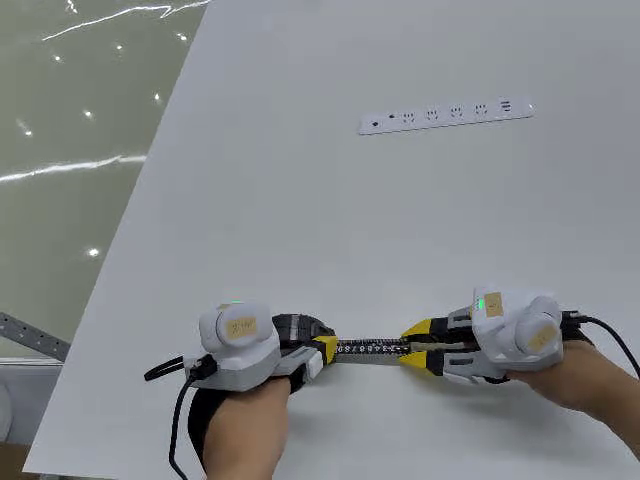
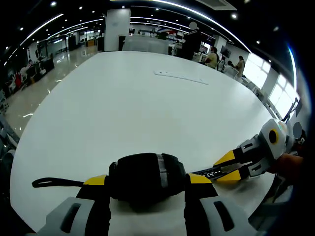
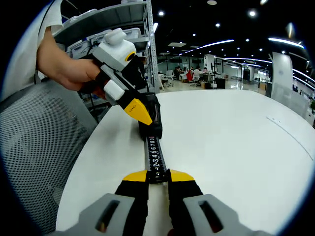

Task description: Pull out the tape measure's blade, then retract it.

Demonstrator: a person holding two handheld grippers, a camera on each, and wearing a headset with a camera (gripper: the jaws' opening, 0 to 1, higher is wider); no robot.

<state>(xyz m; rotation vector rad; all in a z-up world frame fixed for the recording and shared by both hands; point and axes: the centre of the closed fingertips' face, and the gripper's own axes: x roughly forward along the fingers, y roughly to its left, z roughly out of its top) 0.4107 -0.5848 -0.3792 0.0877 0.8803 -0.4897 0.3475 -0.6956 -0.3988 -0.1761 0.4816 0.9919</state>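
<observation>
The black tape measure case (image 2: 146,176) lies on the white table (image 1: 330,220), clamped between my left gripper's (image 2: 147,180) yellow-tipped jaws. The same case (image 1: 303,329) sits at the lower middle of the head view, with the left gripper (image 1: 322,352) around it. A short length of dark numbered blade (image 3: 153,155) runs from the case (image 3: 150,119) to my right gripper (image 3: 157,175), which is shut on the blade's end. In the head view the blade (image 1: 372,348) spans the gap between the left gripper and the right gripper (image 1: 415,344). A black wrist strap (image 2: 54,183) trails from the case.
A white power strip (image 1: 446,115) lies flat at the far side of the table. The table's left edge drops to a glossy floor (image 1: 70,130). A grey mesh chair (image 3: 44,162) and shelving (image 3: 113,19) stand beyond the near edge. People sit far off.
</observation>
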